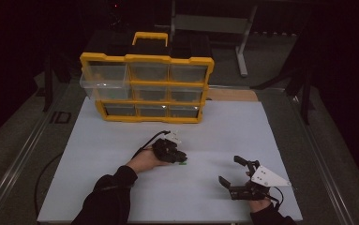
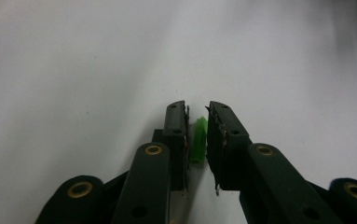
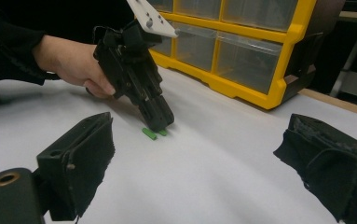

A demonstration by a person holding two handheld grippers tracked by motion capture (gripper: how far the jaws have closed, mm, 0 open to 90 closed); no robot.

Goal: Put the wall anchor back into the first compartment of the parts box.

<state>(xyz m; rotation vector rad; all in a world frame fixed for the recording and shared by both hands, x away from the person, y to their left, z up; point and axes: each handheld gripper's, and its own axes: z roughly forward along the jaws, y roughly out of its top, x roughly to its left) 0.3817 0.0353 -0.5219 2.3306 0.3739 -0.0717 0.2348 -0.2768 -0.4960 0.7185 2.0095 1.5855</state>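
Note:
A small green piece (image 1: 183, 162) lies on the white table (image 1: 121, 197) near its middle. My left gripper (image 1: 182, 158) points down at it with the jaws closed in on its two sides. In the left gripper view the green piece (image 2: 198, 140) stands between the two black fingers (image 2: 176, 126), which press close against it. The right gripper view shows the left gripper (image 3: 160, 123) tip on the table, with the green piece (image 3: 149, 134) sticking out beside it. My right gripper (image 1: 228, 169) hovers at the front right, open and holding nothing, its jaws (image 3: 199, 140) wide apart.
A yellow-framed organizer (image 1: 146, 58) with clear drawers stands at the back of the table, and its top-left drawer (image 1: 104, 82) is pulled out. Beyond it are dark floor and a metal stand (image 1: 243, 47). Bare white surface lies between the two grippers.

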